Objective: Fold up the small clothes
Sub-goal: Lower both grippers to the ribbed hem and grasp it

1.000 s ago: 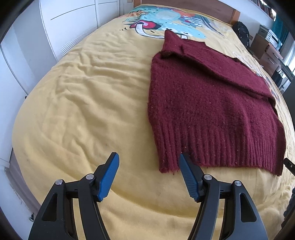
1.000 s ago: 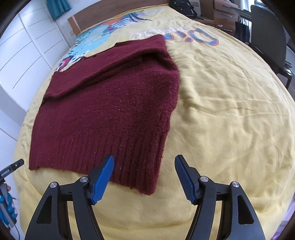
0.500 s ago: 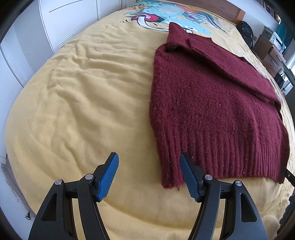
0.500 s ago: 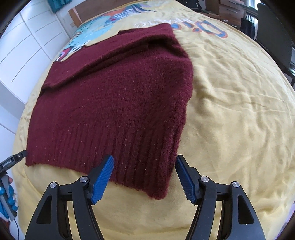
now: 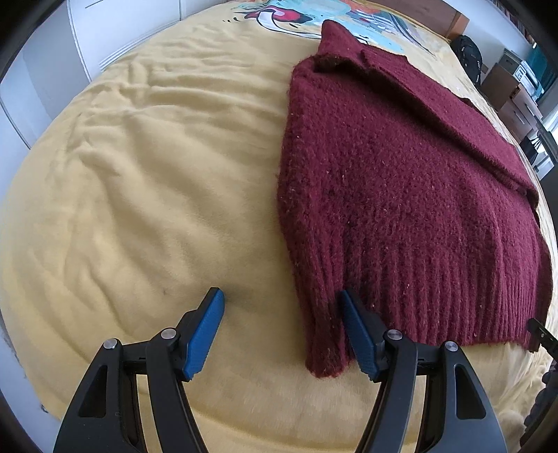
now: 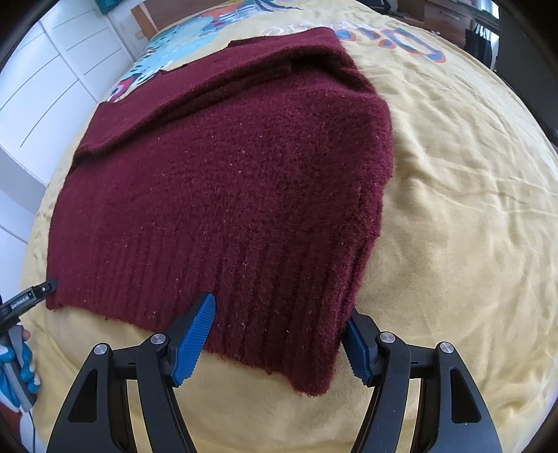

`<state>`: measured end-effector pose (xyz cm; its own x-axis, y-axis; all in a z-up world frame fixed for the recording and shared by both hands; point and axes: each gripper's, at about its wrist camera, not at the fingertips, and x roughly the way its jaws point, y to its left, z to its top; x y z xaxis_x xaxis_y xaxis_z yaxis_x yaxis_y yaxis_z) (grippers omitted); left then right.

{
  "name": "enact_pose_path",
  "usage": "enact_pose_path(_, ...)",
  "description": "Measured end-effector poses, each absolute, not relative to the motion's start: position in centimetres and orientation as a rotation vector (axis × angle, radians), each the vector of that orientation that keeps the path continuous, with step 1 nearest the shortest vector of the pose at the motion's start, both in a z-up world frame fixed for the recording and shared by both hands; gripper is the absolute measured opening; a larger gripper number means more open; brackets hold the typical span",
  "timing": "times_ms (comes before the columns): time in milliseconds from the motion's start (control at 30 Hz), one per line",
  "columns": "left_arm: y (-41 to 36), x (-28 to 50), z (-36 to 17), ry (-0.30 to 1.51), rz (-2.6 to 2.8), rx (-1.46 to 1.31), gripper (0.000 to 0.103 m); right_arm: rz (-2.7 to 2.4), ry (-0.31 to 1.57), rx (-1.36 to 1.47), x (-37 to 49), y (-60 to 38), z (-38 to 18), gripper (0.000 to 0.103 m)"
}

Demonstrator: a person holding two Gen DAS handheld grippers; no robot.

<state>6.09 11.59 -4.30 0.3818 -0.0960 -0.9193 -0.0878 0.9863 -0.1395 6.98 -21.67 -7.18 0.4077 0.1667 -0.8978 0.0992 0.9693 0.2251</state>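
Note:
A dark red knitted sweater (image 5: 401, 195) lies flat on a yellow bedspread (image 5: 139, 195), sleeves folded across its upper part, ribbed hem nearest me. My left gripper (image 5: 282, 331) is open, low over the bed, with the hem's left corner between its blue pads; the right pad (image 5: 355, 334) touches the knit. The sweater also fills the right wrist view (image 6: 226, 195). My right gripper (image 6: 279, 334) is open and straddles the hem's right corner, which lies between its pads.
White cupboard doors (image 6: 45, 80) stand along the left of the bed. A wooden headboard (image 5: 429, 14), a dark bag (image 5: 469, 55) and drawers (image 5: 512, 94) are at the far end. The left gripper's tip (image 6: 31, 296) shows in the right wrist view.
Both grippers have moved forward and down to the sweater's hem. The hem corners, in front of the pads before, now lie between them. Both jaws stay open.

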Motion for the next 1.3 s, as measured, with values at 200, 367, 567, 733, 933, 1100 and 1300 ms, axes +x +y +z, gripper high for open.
enact_pose_path(200, 12.2, 5.9, -4.4, 1.18, -0.02, -0.203, 0.063, 0.065, 1.153, 0.279, 7.3, -21.7, -7.5, 0.072)
enact_pose_path(367, 12.9, 5.7, -4.2, 1.178, -0.037, -0.238, 0.063, 0.087, 1.149, 0.292, 7.4, -21.8, -7.4, 0.072)
enact_pose_path(567, 13.0, 5.7, -4.0, 1.179, -0.068, -0.279, 0.063, 0.123, 1.142, 0.325, 7.6, -21.6, -7.4, 0.066)
enact_pose_path(733, 12.2, 6.0, -3.9, 1.187, -0.108, -0.285, 0.063, 0.13, 1.149, 0.37, 7.6, -22.8, -7.4, 0.055)
enact_pose_path(933, 11.4, 7.4, -4.1, 1.212, -0.132, -0.308, 0.062, 0.137, 1.156, 0.381, 7.5, -23.1, -7.4, 0.051)
enact_pose_path(1100, 11.0, 7.8, -4.2, 1.221, -0.183, -0.369, 0.062, 0.152, 1.16, 0.375, 7.6, -22.7, -7.5, 0.048)
enact_pose_path(1300, 10.8, 7.9, -4.1, 1.228, -0.225, -0.393, 0.058, 0.16, 1.169, 0.373, 7.7, -23.4, -7.5, 0.035)
